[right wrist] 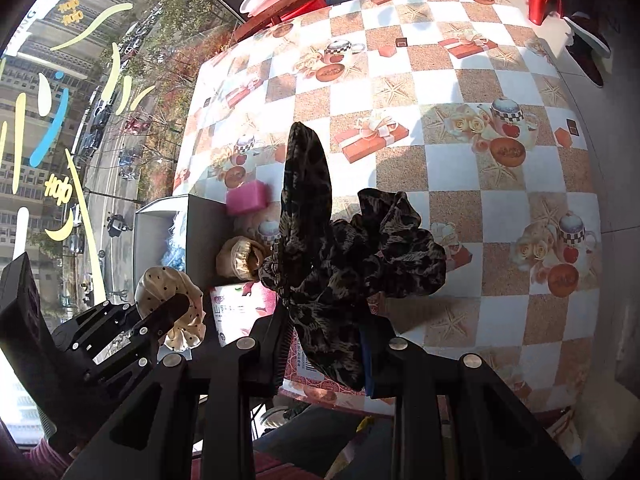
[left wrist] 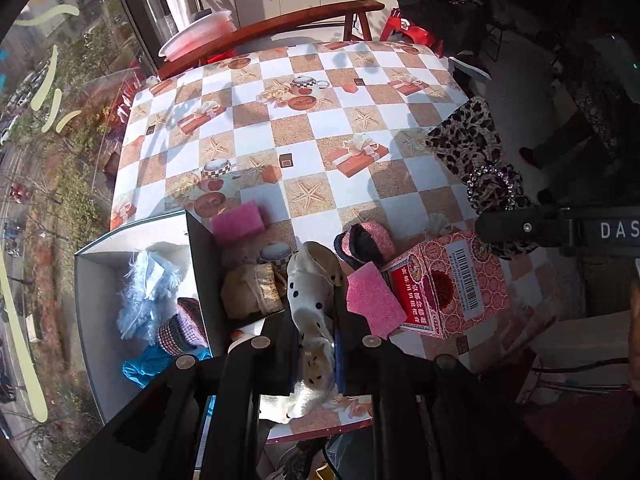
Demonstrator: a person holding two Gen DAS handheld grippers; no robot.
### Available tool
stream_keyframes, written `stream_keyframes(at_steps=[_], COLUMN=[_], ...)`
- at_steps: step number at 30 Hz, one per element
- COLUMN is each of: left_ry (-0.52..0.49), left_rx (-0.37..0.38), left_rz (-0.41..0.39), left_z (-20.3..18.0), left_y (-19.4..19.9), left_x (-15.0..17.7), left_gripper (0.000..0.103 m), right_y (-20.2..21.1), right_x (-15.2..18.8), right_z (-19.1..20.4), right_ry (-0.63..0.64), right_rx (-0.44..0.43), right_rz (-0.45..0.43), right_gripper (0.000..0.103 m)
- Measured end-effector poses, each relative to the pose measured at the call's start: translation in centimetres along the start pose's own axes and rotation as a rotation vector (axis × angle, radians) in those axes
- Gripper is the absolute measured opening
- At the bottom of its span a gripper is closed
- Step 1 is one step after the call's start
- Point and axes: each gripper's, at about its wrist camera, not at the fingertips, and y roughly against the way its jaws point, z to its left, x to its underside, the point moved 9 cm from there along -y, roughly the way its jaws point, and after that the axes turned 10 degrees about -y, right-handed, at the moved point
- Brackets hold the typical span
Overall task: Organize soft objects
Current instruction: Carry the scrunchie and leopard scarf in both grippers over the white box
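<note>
Above table, leopard scrunchie [right wrist: 344, 264] (ruffled), clamped

A red patterned box [left wrist: 444, 284] sat on the checked tablecloth [left wrist: 304, 128]. A wooden chair [left wrist: 280, 24] stood behind the table.

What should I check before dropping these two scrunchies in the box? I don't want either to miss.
1. Left gripper clamped on the polka-dot scrunchie: ok.
2. Right gripper clamped on the leopard scrunchie: ok.
3. Grey box open, with room beside the blue feathery item: ok.
4. Polka-dot scrunchie above the box opening: not ok, it hangs right of the box wall.
5. Leopard scrunchie above the box: not ok, it is over the table.
6. Whether either scrunchie is clear of the table items below: cannot tell.
</note>
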Motion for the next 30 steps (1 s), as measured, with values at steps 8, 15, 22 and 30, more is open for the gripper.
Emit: stream_keyframes(at_steps=[8,15,22,30], left_ry=[0.107,0.241,0.381,0.519], left_rx=[-0.030,-0.075,-0.128,-0.167], left_rz=[-0.052,-0.078,-0.084,-0.074], left_z=[3.2,6.9,10.7,13.5], left_y=[2.3,4.0,5.2,5.9], left_x=[2.5,5.6,9.4,13.3], left_gripper=[0.014,0.014,0.014,0.014], right_y=[-1.7,-3.0,-4.4,-6.0], right_x=[2.5,3.9,5.2,7.3], right_z=[6.1,10.6,14.5,18.7], right_ry=[0.151,0.269,0.391,0.525], right_rx=[0.009,0.021,0.028,0.032], right_rz=[0.042,0.069,0.099,0.147], right_gripper=[0.029,0.029,0.029,0.029])
